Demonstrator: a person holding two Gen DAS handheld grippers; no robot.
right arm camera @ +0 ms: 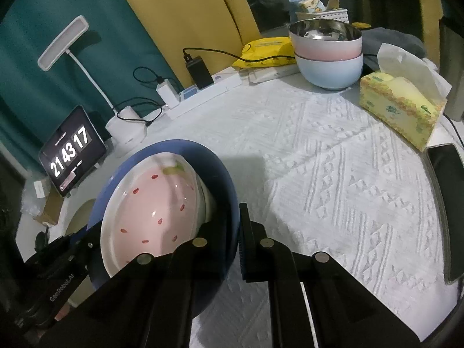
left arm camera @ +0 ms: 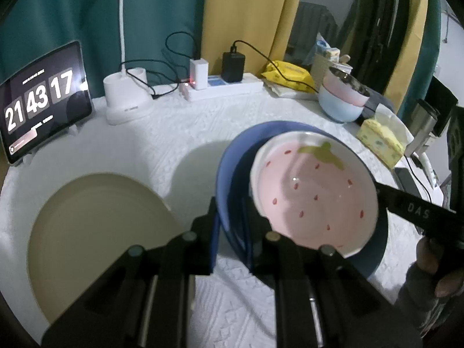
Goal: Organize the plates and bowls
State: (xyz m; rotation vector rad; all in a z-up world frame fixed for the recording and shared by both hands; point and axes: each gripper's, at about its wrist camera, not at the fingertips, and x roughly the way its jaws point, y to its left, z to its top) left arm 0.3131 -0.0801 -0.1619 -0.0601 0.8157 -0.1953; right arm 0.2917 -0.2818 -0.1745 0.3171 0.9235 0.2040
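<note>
A blue plate [left arm camera: 232, 156] carries a smaller pink strawberry-patterned plate [left arm camera: 313, 194] inside it. My left gripper [left arm camera: 230, 217] is shut on the blue plate's left rim. My right gripper [right arm camera: 236, 226] is shut on the opposite rim of the blue plate [right arm camera: 214, 168]. The pair is tilted and casts a shadow on the cloth below. The strawberry plate [right arm camera: 150, 203] leans toward the left gripper [right arm camera: 84, 240] in the right wrist view. The right gripper [left arm camera: 382, 192] enters from the right in the left wrist view. A beige plate [left arm camera: 95, 232] lies flat on the cloth at the left.
Two stacked bowls [right arm camera: 327, 55], pink over light blue, stand at the back right beside a yellow tissue box [right arm camera: 403, 104]. A clock tablet [left arm camera: 43, 104], a lamp base [left arm camera: 127, 98] and a power strip [left arm camera: 226, 87] with cables line the back. A dark phone [right arm camera: 446, 208] lies at the right edge.
</note>
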